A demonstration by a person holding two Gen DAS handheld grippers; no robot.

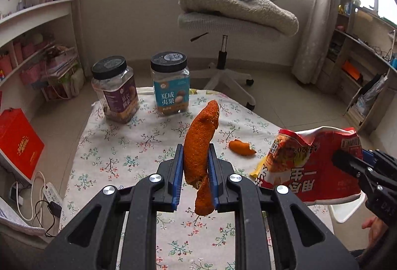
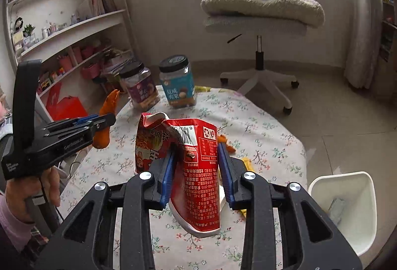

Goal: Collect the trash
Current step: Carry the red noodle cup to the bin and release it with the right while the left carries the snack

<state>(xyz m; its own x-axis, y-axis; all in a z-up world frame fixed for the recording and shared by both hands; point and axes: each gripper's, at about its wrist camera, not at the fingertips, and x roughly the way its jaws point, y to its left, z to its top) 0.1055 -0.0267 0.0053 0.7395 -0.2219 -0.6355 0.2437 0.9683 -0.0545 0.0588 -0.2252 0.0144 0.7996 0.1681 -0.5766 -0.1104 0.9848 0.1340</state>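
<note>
Hiding behind red snack bag (image 2: 188, 165): yellow wrapper (image 2: 248, 162), mostly unseen.

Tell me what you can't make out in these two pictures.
- Bin contents: right wrist view, its wall and the frame edge hide most; one grey item unclear.
- Yellow scrap: right wrist view, the right gripper and red bag cover it.
- Orange peel, lower end: left wrist view, between the left gripper fingers.

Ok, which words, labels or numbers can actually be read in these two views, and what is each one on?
"夏威夷果": label of the blue-label jar.
"6 92": barcode digits on the red snack bag in the right tool; the rest is blurred.
Purple-label jar: characters too blurred.
Red box: gold print unreadable.
Left tool, side print: too small.
Orange peel: no text.
</note>
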